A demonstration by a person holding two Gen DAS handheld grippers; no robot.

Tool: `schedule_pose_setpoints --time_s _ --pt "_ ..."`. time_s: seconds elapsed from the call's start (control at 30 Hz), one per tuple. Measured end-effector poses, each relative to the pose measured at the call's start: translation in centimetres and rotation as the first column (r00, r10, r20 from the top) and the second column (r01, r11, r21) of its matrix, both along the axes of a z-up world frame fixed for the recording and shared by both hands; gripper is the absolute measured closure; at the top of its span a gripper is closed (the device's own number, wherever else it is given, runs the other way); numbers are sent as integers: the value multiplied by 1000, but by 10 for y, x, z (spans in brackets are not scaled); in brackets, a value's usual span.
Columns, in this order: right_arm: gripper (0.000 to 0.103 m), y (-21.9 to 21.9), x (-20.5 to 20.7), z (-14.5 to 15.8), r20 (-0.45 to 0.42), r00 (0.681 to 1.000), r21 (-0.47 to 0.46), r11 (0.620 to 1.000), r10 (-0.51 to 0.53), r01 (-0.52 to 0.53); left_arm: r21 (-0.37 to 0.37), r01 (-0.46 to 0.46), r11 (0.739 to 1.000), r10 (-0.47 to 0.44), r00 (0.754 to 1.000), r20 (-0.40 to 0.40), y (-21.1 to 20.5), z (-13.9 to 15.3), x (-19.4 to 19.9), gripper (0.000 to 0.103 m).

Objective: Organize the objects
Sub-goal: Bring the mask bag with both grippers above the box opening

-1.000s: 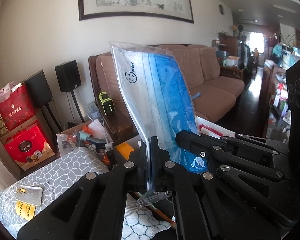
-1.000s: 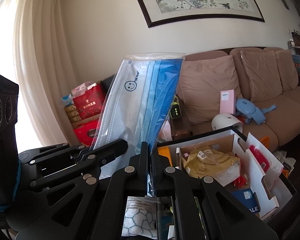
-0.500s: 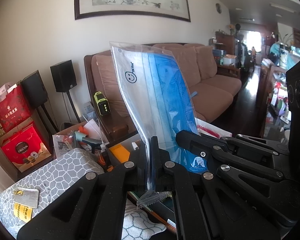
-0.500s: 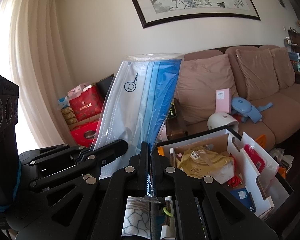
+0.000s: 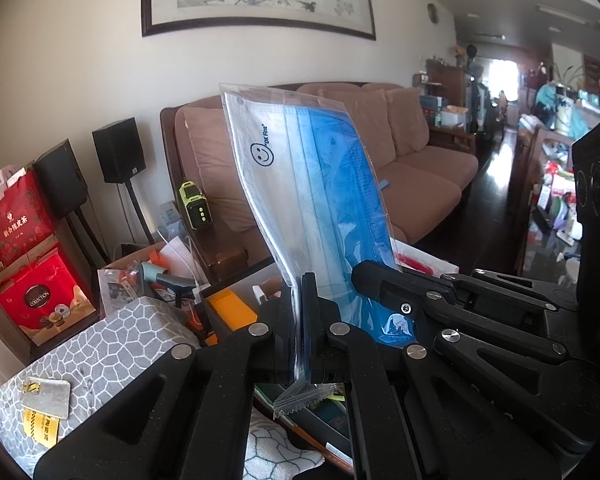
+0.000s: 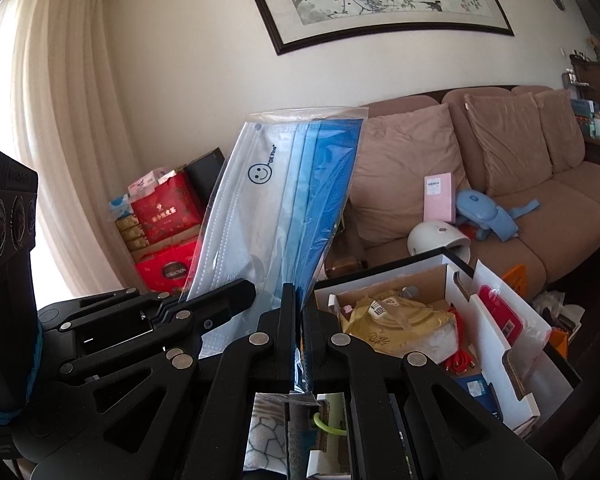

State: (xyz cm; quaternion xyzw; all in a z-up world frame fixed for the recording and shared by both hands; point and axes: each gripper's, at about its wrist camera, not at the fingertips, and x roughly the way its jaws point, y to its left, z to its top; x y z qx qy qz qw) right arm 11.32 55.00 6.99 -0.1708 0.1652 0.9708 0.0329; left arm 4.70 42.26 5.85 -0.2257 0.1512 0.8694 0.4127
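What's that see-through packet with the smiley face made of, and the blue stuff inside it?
The packet looks like thin glossy clear plastic film: it glints, and its bottom edge is zigzag-cut. The blue masks inside seem soft, matte pleated fabric, probably non-woven. Both the left claw and right claw pinch its lower edge.

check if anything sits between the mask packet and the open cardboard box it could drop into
Nothing visible blocks it. The mask packet is pinched upright at its bottom edge by both the right tool and the left tool. The open cardboard box lies just right of it, though already crowded with a yellow bag.
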Motion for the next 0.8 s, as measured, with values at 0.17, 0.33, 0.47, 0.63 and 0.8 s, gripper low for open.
schedule_pose_setpoints --time_s 0.17,0.33,0.47,0.63,0.8 --pt "99 2 2 1 3 1000 -2 1000 -6 6 3 3 1000 -3 1000 9 3 -1 -1 101" --pt "99 4 2 0 8 1000 -4 1000 -12 12 3 8 1000 -8 1000 15 6 -2 0 101" --pt "99 6 3 1 12 1000 0 1000 -15 15 3 11 1000 -11 1000 18 9 -3 1 101" --pt "99 9 3 0 21 1000 0 1000 -20 20 4 14 1000 -14 1000 26 13 -4 0 101" --pt "99 11 3 0 27 999 1 1000 -23 23 2 17 1000 -17 999 32 15 -4 0 101"
